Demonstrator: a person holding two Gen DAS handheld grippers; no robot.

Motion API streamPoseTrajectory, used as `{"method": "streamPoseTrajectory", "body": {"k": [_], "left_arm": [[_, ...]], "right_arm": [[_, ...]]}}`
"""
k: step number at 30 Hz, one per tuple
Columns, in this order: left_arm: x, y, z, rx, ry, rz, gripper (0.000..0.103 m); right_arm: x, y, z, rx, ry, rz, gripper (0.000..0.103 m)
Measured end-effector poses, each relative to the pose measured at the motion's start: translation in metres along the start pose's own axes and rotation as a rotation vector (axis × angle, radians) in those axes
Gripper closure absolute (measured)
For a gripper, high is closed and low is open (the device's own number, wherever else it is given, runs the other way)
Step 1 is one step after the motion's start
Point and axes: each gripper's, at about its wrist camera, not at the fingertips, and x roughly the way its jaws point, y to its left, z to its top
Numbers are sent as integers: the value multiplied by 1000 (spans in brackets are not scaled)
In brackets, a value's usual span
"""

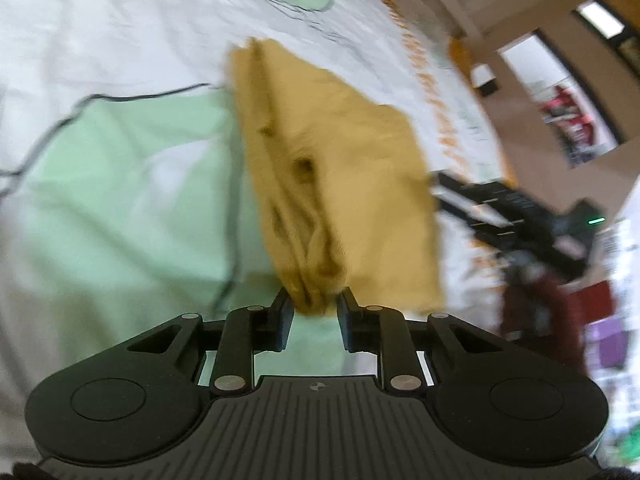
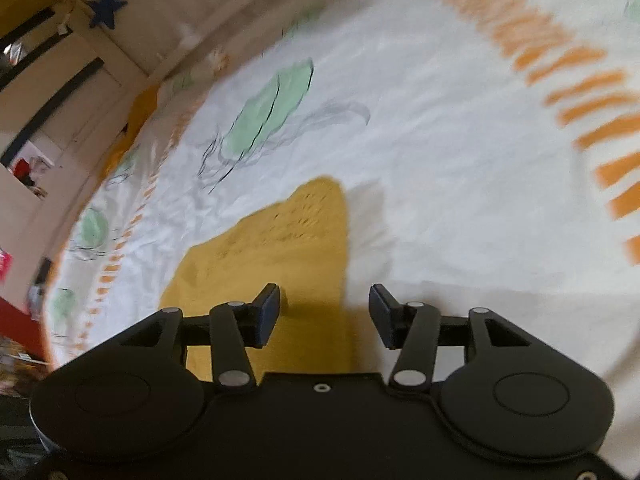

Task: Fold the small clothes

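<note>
— Holding anything? 
— Yes, the left gripper (image 1: 314, 306) pinches the yellow cloth (image 1: 340, 168) by its bunched edge, over the white sheet (image 1: 120, 32). 
— And the right gripper (image 2: 324, 312)? 
— Fingers apart, empty, at the cloth's right edge; bare sheet beyond. 
— Any words? 
— Too blurry.

Both views are motion-blurred. The near end of the mustard garment (image 1: 336, 184) is hidden between the left gripper (image 1: 314, 312) jaws; whether the pads press it cannot be told. The right gripper (image 1: 500, 208) is blurred, its tips hidden behind the garment. The bedsheet (image 2: 420, 160) print is smeared.
</note>
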Motion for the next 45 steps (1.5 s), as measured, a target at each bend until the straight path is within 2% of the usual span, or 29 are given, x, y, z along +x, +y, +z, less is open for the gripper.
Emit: {"method": "streamPoseTrajectory", "body": {"k": [4,6,8,11,12,13,18,21,24,26,27,29,31,35,37,45], "left_arm": [[-8,-13,-15,26,-66,107,80],[-19,-23,-16,77,-140,153,80],[-31,-38,-17,132,-231,186,77],[-45,-65,-10,215,-351,177,60],[-44,-72,-4,246,-377,176,49],[-40,-79,2,274,-394,179,43],[-4,-93,32,296,-457,240,41],[18,-86,44,269,-439,324,41],[32,-66,53,217,-365,373,41],[42,-52,53,178,-288,396,39],[48,-46,54,162,-260,403,35],[51,-38,47,155,-254,412,24],[50,-32,39,167,-266,424,14],[46,-28,30,188,-276,414,7],[51,-31,31,199,-268,410,1],[55,-28,36,148,-240,399,0]], "right_arm": [[-18,9,-14,-89,-89,-51,42],[-23,15,-19,-137,-112,-62,42],[-26,20,-24,-195,-124,-69,36],[-25,32,-30,-284,-138,-95,35],[-26,35,-31,-304,-140,-98,35],[-24,38,-32,-314,-139,-97,34],[-15,47,-30,-343,-141,-113,29],[-7,51,-26,-356,-148,-139,23],[2,53,-24,-371,-140,-168,15],[12,54,-26,-385,-113,-193,9],[19,54,-28,-388,-87,-205,7],[32,52,-34,-390,-18,-213,0],[40,49,-43,-377,28,-195,0],[39,48,-53,-366,6,-180,0],[38,44,-52,-333,18,-161,0],[40,39,-45,-268,20,-139,0]]}}
